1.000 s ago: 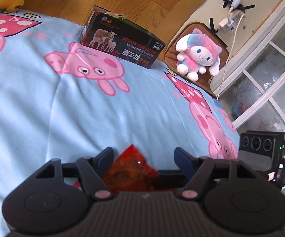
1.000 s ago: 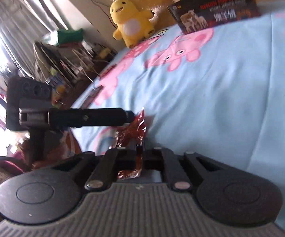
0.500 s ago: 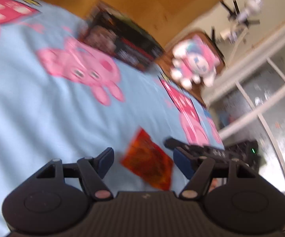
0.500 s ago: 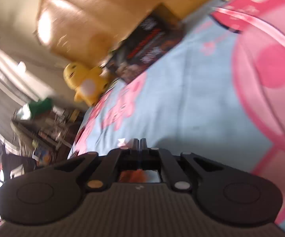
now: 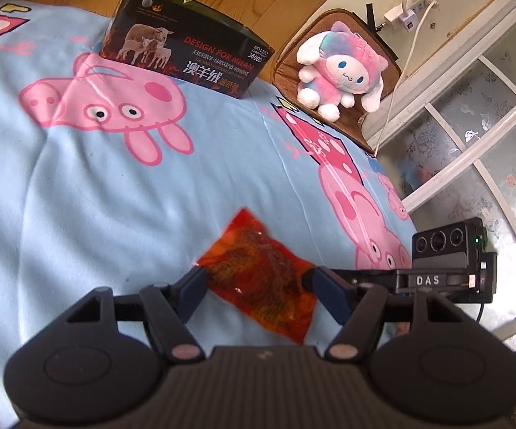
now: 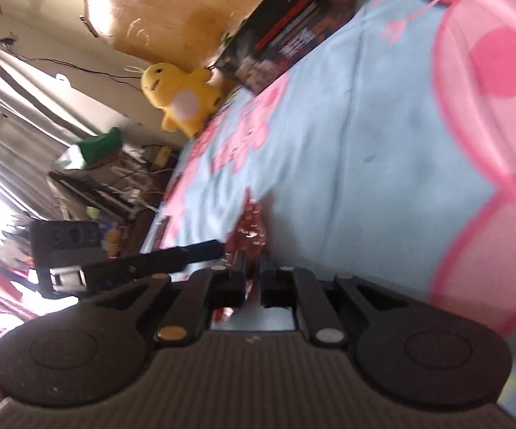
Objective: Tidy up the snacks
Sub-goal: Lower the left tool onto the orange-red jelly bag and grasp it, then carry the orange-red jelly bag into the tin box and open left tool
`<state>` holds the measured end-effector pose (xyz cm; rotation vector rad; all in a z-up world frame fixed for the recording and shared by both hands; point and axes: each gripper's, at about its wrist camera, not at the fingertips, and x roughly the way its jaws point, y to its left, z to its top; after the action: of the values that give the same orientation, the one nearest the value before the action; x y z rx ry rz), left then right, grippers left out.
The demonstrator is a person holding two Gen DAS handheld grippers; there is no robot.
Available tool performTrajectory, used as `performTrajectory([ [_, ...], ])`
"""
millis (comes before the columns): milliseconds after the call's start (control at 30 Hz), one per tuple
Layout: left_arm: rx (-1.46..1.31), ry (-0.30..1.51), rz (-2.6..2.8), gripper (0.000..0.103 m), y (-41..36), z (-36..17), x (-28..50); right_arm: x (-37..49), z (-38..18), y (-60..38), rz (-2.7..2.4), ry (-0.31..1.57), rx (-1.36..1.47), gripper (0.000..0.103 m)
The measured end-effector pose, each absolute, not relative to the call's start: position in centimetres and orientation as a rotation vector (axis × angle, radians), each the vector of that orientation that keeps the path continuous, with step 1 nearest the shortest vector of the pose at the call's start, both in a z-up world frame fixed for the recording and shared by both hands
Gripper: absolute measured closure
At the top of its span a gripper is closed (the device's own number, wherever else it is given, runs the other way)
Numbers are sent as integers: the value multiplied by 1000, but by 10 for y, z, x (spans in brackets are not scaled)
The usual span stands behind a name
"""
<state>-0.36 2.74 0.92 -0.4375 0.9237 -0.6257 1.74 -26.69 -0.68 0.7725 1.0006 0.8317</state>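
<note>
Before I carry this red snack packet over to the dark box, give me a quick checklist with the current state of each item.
1. Right gripper clamped on the red snack packet: ok.
2. Left gripper open, fingers either side of the packet: ok.
3. Left fingers not touching the packet: cannot tell.
4. Dark box open at top: ok.
5. Blue sheet between packet and box free of objects: ok.
6. Room inside the box: cannot tell.

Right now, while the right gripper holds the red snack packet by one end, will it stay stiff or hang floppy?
Probably floppy: the snack packet is thin, glossy, wrinkled film. Likely light, since the right gripper carries it by one edge. Its shiny surface may slip.
</note>
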Motion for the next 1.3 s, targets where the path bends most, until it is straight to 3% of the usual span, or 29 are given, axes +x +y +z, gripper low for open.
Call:
performTrajectory([
  [167, -479, 918, -624, 34, 36, 7, -5, 19, -4, -257, 800, 971, 765, 97],
  [500, -633, 942, -656, 31, 47, 3, 11, 29, -19, -309, 810, 855, 1255, 100],
  [700, -756, 983, -764, 31, 20, -8, 31, 28, -22, -302, 863, 861, 1307, 100],
  [767, -780, 981, -764, 38, 18, -11, 35, 28, -22, -301, 874, 857, 1316, 100],
  [833, -790, 972, -758, 54, 19, -12, 37, 27, -22, -302, 847, 860, 1285, 100],
  [867, -795, 967, -757, 57, 21, -12, 38, 27, -23, -303, 831, 867, 1272, 100],
  [1300, -794, 889, -809, 54, 27, 10, 54, 42, -2, -278, 916, 870, 1140, 100],
])
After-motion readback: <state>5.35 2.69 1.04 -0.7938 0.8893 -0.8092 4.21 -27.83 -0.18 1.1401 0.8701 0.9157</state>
